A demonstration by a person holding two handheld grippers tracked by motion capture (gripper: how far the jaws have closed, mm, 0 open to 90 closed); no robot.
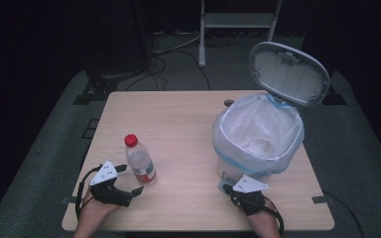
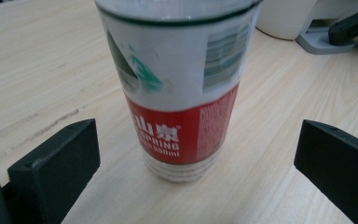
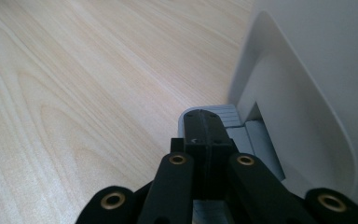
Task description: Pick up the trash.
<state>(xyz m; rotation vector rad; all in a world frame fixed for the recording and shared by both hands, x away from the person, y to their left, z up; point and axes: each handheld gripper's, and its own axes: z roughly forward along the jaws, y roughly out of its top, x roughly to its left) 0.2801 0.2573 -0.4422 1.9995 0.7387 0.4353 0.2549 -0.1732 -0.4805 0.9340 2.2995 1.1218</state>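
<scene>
A: High view, item one: bottle (image 1: pixel 140 162) upright at table's (image 1: pixel 178 114) seven o'clock, between my left gripper's (image 1: pixel 129 179) parted jaws.

B: Right gripper (image 1: pixel 226 187), jaws together, presses bin pedal (image 3: pixel 223 116); lid (image 1: pixel 288 73) up. Next I clamp, lift.

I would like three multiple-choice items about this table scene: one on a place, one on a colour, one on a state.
1. Where does the clear plastic bottle with the red label stand?
A. inside the bin
B. between the open jaws of the left gripper
C. on the floor
2. Its cap is:
A. red
B. blue
C. green
3. The grey lid of the white pedal bin is:
A. shut
B. raised
C. removed

B: a jaw shows either side of it.
A: the high view shows it.
B: it stands up behind the bag.
</scene>
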